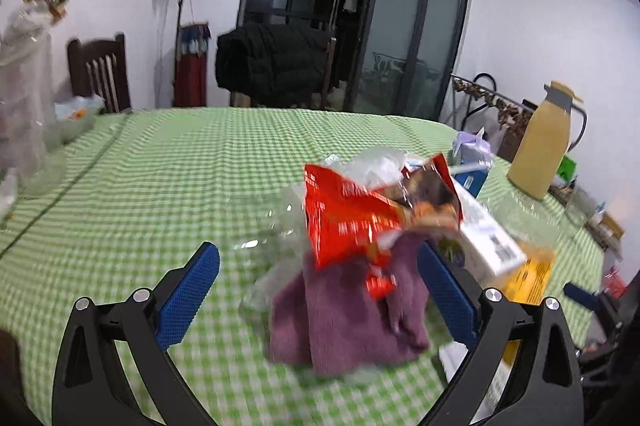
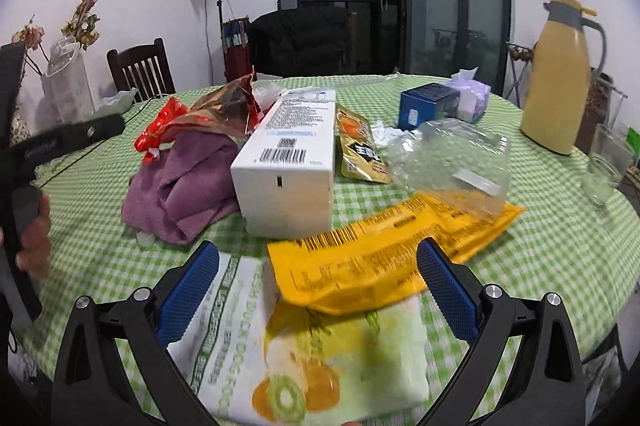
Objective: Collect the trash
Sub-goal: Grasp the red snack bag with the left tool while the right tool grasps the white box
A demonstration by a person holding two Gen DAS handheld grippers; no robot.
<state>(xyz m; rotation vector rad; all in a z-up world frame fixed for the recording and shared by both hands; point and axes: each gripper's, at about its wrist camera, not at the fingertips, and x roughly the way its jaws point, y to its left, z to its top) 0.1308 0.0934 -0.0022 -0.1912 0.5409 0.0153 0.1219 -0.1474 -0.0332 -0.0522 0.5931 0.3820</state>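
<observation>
Right gripper spread wide over yellow wrapper — white box behind.

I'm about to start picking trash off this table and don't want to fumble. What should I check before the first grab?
1. Left gripper open: ok.
2. Right gripper open: ok.
3. Red snack bag ahead of the left gripper, lying on the purple cloth: ok.
4. Yellow wrapper ahead of the right gripper: ok.
5. Yellow wrapper free: not ok, clear plastic tray overlaps its far end.
6. Trash bin location: cannot tell.
</observation>
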